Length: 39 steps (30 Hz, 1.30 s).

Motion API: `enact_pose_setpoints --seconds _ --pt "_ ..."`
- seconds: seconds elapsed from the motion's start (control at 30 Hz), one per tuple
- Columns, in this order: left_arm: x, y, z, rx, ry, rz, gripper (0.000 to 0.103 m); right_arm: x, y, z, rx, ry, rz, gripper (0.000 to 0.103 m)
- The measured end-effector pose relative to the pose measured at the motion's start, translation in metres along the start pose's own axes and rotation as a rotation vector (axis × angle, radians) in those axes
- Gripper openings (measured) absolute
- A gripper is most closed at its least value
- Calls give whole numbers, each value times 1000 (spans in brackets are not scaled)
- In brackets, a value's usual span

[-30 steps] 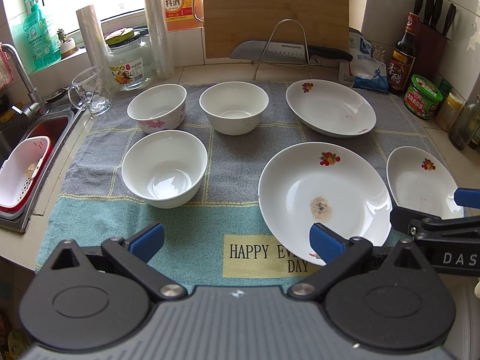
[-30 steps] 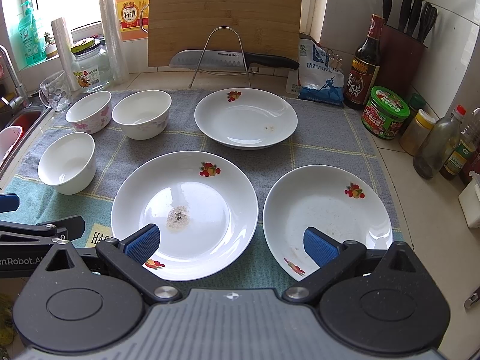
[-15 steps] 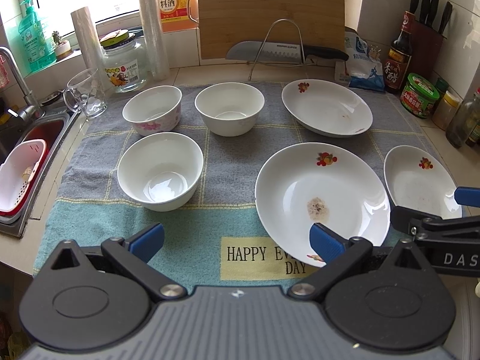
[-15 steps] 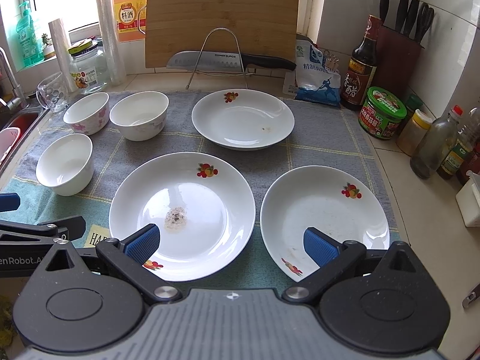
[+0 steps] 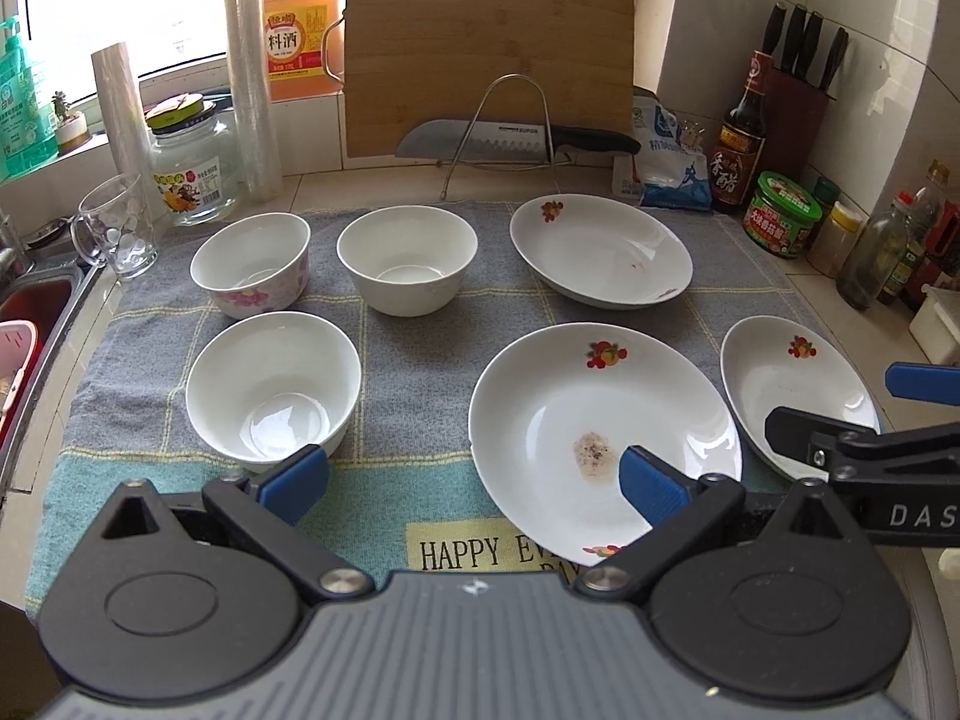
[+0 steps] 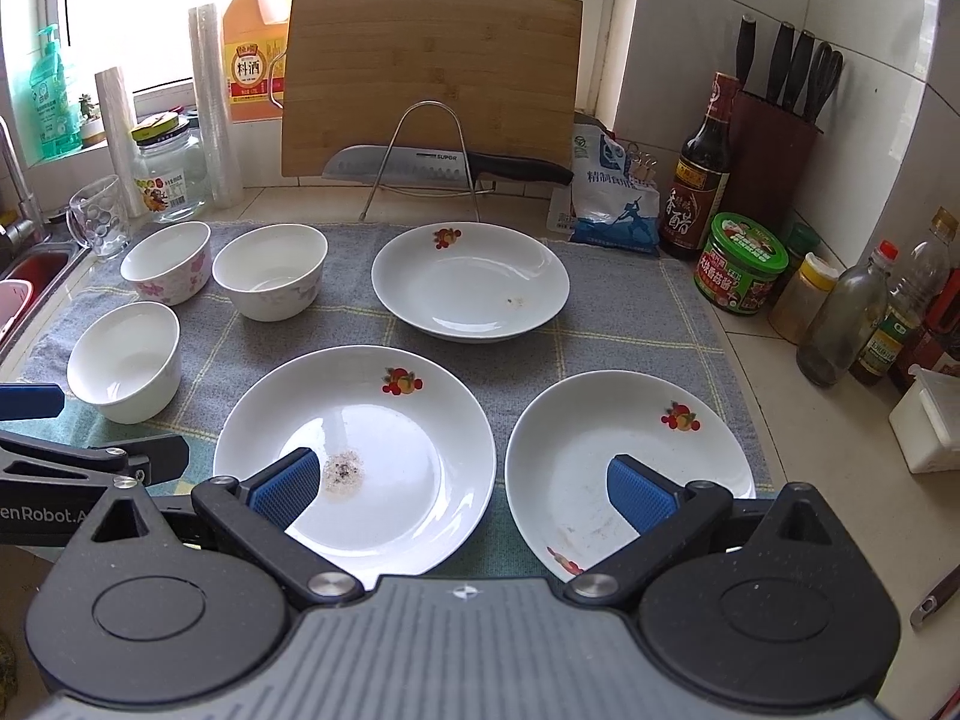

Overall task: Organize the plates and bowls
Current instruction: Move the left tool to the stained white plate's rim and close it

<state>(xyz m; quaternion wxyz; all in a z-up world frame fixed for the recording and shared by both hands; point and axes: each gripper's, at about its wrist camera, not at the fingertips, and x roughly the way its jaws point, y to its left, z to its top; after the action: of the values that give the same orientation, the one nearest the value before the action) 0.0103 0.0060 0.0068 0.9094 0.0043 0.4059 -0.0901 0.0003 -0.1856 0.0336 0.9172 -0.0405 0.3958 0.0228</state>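
Observation:
Three white bowls stand at the left of a grey and teal mat: a near bowl, a flowered bowl and a plain bowl behind. Three fruit-printed plates lie to the right: a large stained plate in the middle, a far plate and a right plate. My left gripper hovers open over the mat's near edge, between the near bowl and the large plate. My right gripper hovers open, empty, over the near rims of the large and right plates.
A cutting board and a knife on a wire rack stand at the back. Sauce bottles and jars and a knife block line the right wall. A glass mug, a jar and the sink are at the left.
Both grippers have risen and tilted a little, so the dishes sit lower in view and more of the back wall shows. Nothing on the mat has moved.

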Motion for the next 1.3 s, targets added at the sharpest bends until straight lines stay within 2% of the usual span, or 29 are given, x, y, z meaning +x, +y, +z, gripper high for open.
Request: enact_pose_setpoints --seconds 0.17,0.27,0.53,0.83,1.03,1.3 --pt "-2 10 3 23 -32 -122 102 -6 0 -3 3 -41 -23 103" --pt "-1 13 4 55 -48 -156 102 -11 -2 -6 9 -69 -36 103" --pt "11 13 6 102 -23 -242 102 -22 -17 -24 12 -109 -105 103" --pt "21 -7 10 134 -56 -278 102 5 -58 -68 52 -55 -122 103" --pt "31 -30 18 189 -45 -265 102 32 -83 -97 88 9 -112 103" --pt "55 -66 31 251 16 -271 102 60 -104 -110 61 24 -77 103"
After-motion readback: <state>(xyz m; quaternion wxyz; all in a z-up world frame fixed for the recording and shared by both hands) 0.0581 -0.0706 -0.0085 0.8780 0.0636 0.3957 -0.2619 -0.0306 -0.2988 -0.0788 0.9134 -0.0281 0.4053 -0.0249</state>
